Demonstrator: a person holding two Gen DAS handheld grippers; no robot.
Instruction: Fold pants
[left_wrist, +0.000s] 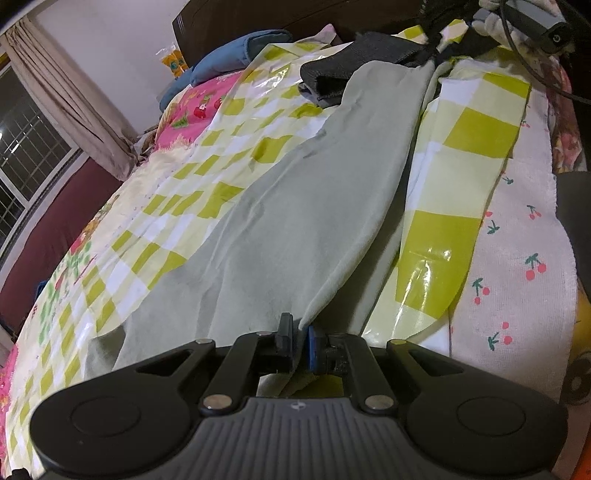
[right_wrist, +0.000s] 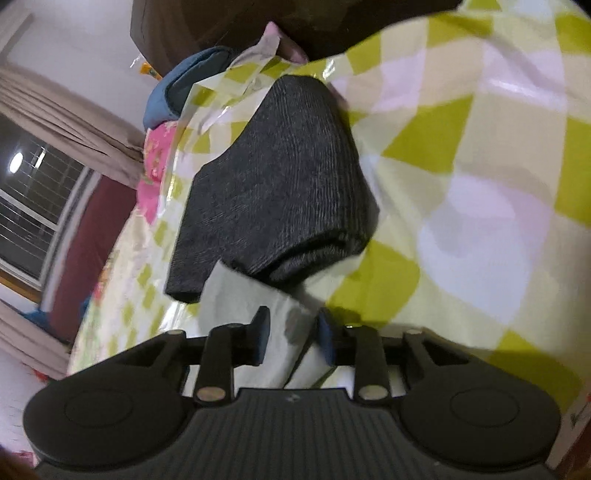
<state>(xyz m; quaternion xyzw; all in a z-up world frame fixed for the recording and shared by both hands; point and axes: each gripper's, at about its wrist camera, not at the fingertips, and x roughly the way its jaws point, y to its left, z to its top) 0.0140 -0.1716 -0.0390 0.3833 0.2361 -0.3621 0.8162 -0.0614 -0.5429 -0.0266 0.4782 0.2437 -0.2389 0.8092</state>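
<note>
Pale green pants (left_wrist: 295, 206) lie stretched along a bed, over a glossy green-and-white checked sheet (left_wrist: 458, 147). My left gripper (left_wrist: 299, 332) is shut on the near edge of the pants, which rises as a thin fold between the pads. The far end of the pants (right_wrist: 251, 295) lies between the fingers of my right gripper (right_wrist: 293, 332). Those fingers stand apart and the pads do not press the cloth. A folded dark grey garment (right_wrist: 280, 177) sits just beyond the right gripper, overlapping the pants' end. The same garment (left_wrist: 347, 62) shows at the far end in the left wrist view.
A blue pillow (left_wrist: 236, 55) and a dark headboard (left_wrist: 258, 14) are at the far end of the bed. A white cherry-print towel (left_wrist: 517, 258) lies along the right edge. A curtain (left_wrist: 66, 96) and a window (left_wrist: 26, 155) are on the left. A gloved hand (left_wrist: 491, 22) is at top right.
</note>
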